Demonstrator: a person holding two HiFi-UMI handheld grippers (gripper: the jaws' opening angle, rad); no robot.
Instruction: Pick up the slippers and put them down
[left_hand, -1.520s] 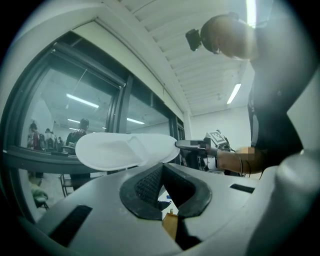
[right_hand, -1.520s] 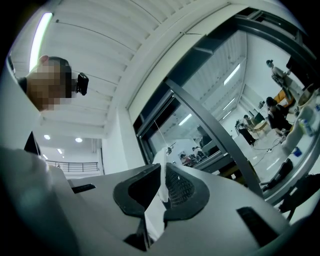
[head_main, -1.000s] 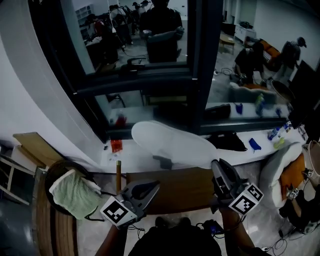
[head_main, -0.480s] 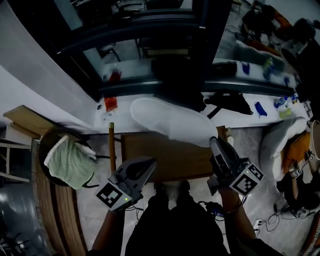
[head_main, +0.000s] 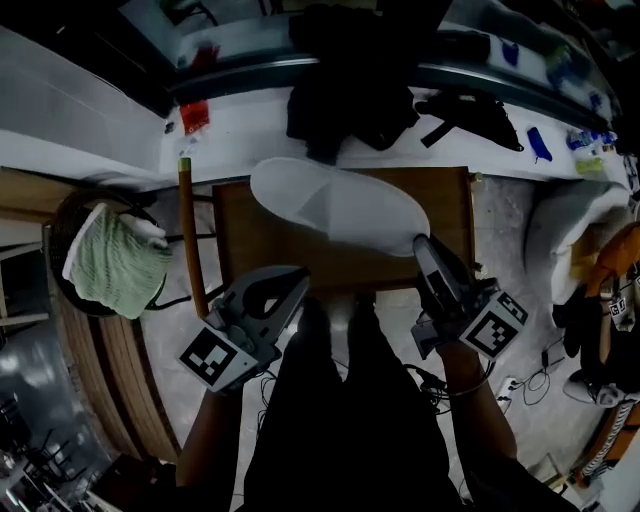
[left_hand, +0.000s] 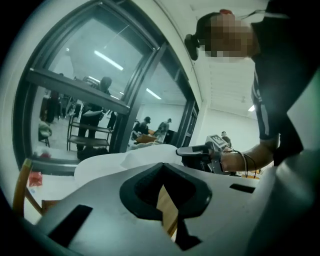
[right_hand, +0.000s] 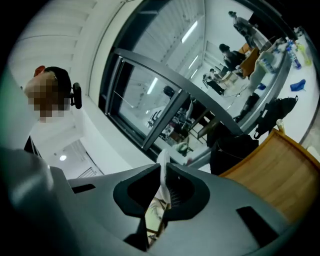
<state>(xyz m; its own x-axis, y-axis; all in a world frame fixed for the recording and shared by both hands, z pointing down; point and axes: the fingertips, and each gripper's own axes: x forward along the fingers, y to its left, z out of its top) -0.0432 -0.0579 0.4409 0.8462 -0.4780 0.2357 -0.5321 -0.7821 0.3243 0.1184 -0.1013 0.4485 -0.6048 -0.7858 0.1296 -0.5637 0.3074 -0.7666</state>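
Change: both grippers have dropped; the white slipper (head_main: 335, 205) is down from window height, now over the wood table (head_main: 250, 250).
Meaning: we judge put-down is close; contact w/ table unclear.
R gripper (head_main: 422, 245): narrow, pinching slipper's edge.
L gripper (head_main: 298, 277): jaws together, nothing in them.
Room: green towel (head_main: 110, 265) at left; dark clothes (head_main: 350, 90) on white ledge (head_main: 240, 150).

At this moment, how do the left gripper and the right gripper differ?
The right gripper is clamped on the rim of the white slipper; the left gripper holds nothing, its jaws together. The right gripper's tip is over the near right part of the wooden table; the left gripper's tip sits at the table's near left edge. Both point away from the person, toward the table.
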